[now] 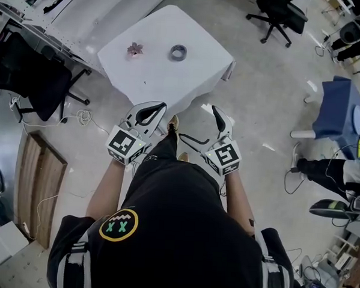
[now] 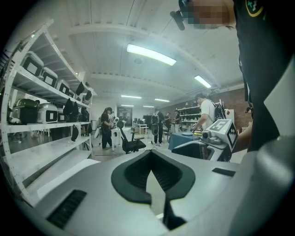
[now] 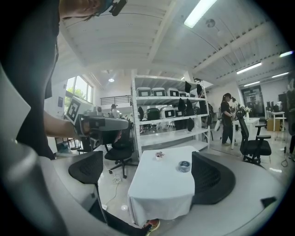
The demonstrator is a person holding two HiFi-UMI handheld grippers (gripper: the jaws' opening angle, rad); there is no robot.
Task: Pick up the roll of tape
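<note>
The grey roll of tape (image 1: 178, 52) lies flat on a small table under a white cloth (image 1: 159, 79), well ahead of both grippers. In the right gripper view the tape (image 3: 184, 165) sits toward the table's right side, near a small pink flower (image 3: 159, 155). My right gripper (image 1: 198, 122) is held at waist height, short of the table, with its jaws wide open and nothing between them (image 3: 150, 173). My left gripper (image 1: 163, 105) is beside it, its tips touching and empty. The left gripper view (image 2: 152, 154) points up at the room and does not show the table.
A black office chair (image 1: 27, 78) stands left of the table, and another (image 1: 280, 16) is at the far right. A blue-covered table (image 1: 338, 109) is on the right. White shelving (image 3: 170, 115) runs behind the table. People stand in the distance.
</note>
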